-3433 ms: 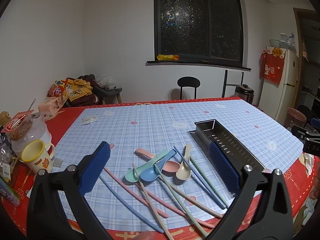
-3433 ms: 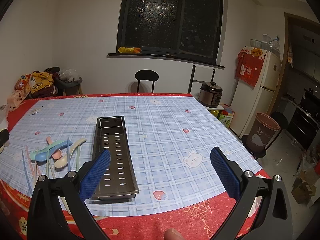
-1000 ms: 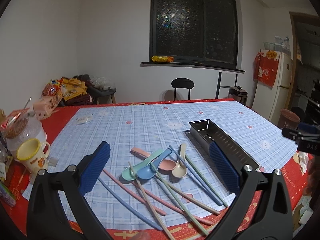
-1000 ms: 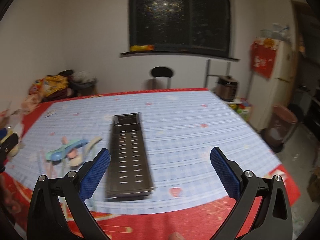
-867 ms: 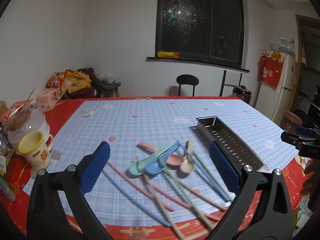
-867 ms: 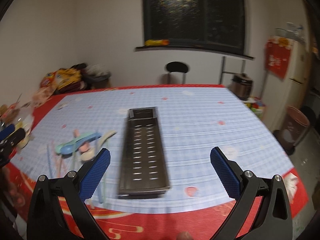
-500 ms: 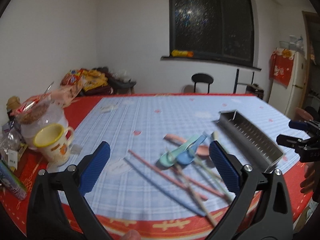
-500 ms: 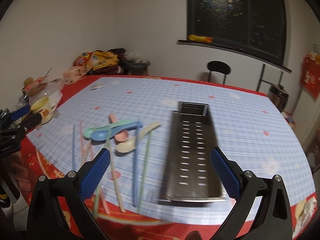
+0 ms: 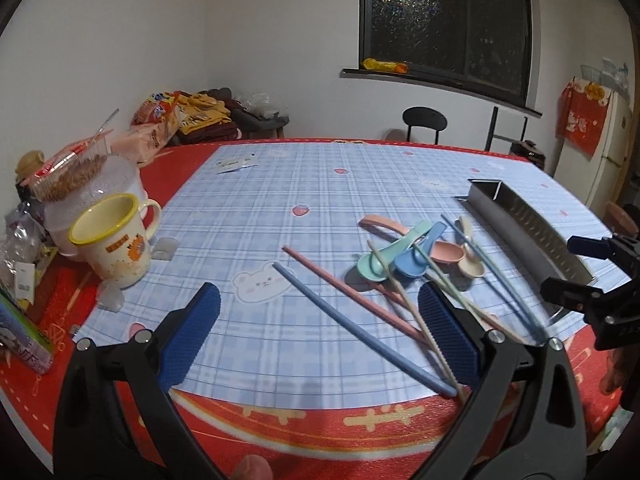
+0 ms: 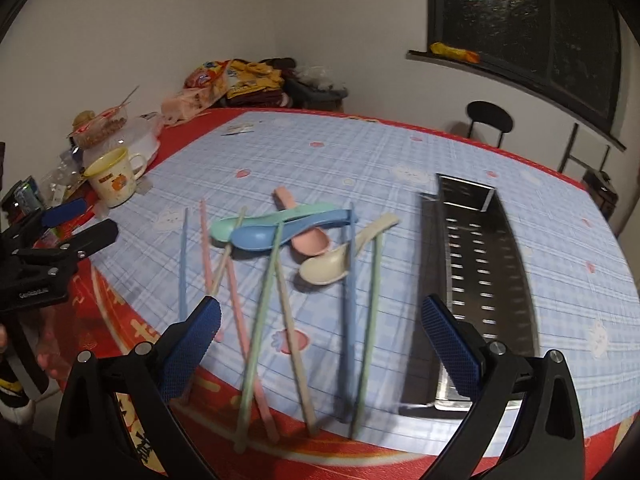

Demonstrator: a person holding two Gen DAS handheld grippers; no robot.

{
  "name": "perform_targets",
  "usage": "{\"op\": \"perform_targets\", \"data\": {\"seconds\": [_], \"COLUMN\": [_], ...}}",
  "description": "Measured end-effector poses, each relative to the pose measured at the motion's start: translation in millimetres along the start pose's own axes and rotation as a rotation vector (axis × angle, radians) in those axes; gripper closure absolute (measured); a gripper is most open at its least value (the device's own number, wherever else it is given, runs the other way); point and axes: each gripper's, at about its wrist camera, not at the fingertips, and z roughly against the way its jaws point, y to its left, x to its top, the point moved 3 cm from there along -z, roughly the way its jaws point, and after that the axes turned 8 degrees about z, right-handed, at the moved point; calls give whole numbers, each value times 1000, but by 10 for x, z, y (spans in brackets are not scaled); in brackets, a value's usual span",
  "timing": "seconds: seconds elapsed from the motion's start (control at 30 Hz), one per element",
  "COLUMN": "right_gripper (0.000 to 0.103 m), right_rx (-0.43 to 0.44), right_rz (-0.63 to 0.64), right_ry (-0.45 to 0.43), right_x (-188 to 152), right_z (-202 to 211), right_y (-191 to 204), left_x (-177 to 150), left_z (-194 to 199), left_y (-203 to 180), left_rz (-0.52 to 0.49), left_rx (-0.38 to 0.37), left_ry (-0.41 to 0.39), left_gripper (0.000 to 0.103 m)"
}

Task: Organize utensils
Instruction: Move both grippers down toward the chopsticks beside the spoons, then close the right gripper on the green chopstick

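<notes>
Pastel spoons lie in a pile on the checked tablecloth: a green spoon (image 10: 256, 222), a blue spoon (image 10: 288, 230), a pink spoon (image 10: 308, 240) and a cream spoon (image 10: 340, 260). Several pastel chopsticks (image 10: 264, 312) lie scattered around and under them. A perforated steel tray (image 10: 480, 272) sits to their right, empty. My right gripper (image 10: 316, 344) is open above the near ends of the chopsticks. My left gripper (image 9: 316, 336) is open over a blue chopstick (image 9: 356, 324) and a pink chopstick (image 9: 344, 288), left of the spoons (image 9: 408, 256). The tray (image 9: 524, 232) also shows there.
A cream mug (image 9: 114, 240) with a yellow rim, a plastic container of snacks (image 9: 80, 184) and packets crowd the table's left edge. A black chair (image 9: 424, 120) stands behind the table. A fridge (image 9: 596, 152) is at the far right.
Both grippers have swung left and lower toward the table. The right view has shifted from the tray to the chopsticks and spoons. The utensils and tray have not moved.
</notes>
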Motion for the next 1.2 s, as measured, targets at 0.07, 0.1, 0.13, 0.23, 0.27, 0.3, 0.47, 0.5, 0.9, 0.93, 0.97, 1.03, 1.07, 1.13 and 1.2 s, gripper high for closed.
{"op": "perform_targets", "data": {"seconds": [0.07,0.1,0.13,0.23,0.27,0.3,0.47,0.5,0.9,0.93,0.97,1.03,1.07,1.13,1.2], "right_gripper": [5,5,5,5,5,5,17,28,77,82,83,84,84,85,85], "right_rx": [44,69,90,108,108,113,149,153,255,259,264,273,272,271,271], "right_rz": [-4,-8,-15,3,12,20,-6,-13,-40,-39,-42,-44,-44,-47,-53], "right_ry": [-11,-20,-27,-27,-25,-25,-15,-1,82,85,89,93,96,102,106], "right_x": [2,1,-2,-6,-9,-11,-44,-59,-209,-216,-224,-238,-240,-248,-254], "right_z": [-23,-28,-40,-86,-98,-112,-173,-201,-459,-471,-490,-520,-537,-568,-588], "right_y": [11,15,20,77,101,126,163,159,228,237,243,253,258,255,245], "left_x": [-9,-7,-3,3,1,-4,-55,-74,-168,-174,-180,-199,-207,-221,-241], "left_z": [-18,-28,-25,-57,-82,-99,-144,-142,-201,-211,-224,-235,-242,-264,-289], "left_y": [12,20,23,62,75,86,78,65,-92,-113,-138,-184,-213,-269,-308], "left_rz": [-2,-6,-10,-10,-3,3,23,24,39,36,34,27,20,9,8], "left_rx": [23,33,41,59,52,44,-2,-8,-64,-73,-82,-94,-100,-113,-125], "left_ry": [1,0,-1,5,25,38,73,75,93,100,108,111,115,124,134], "left_gripper": [5,5,5,5,5,5,5,6,21,29,29,31,34,39,40]}}
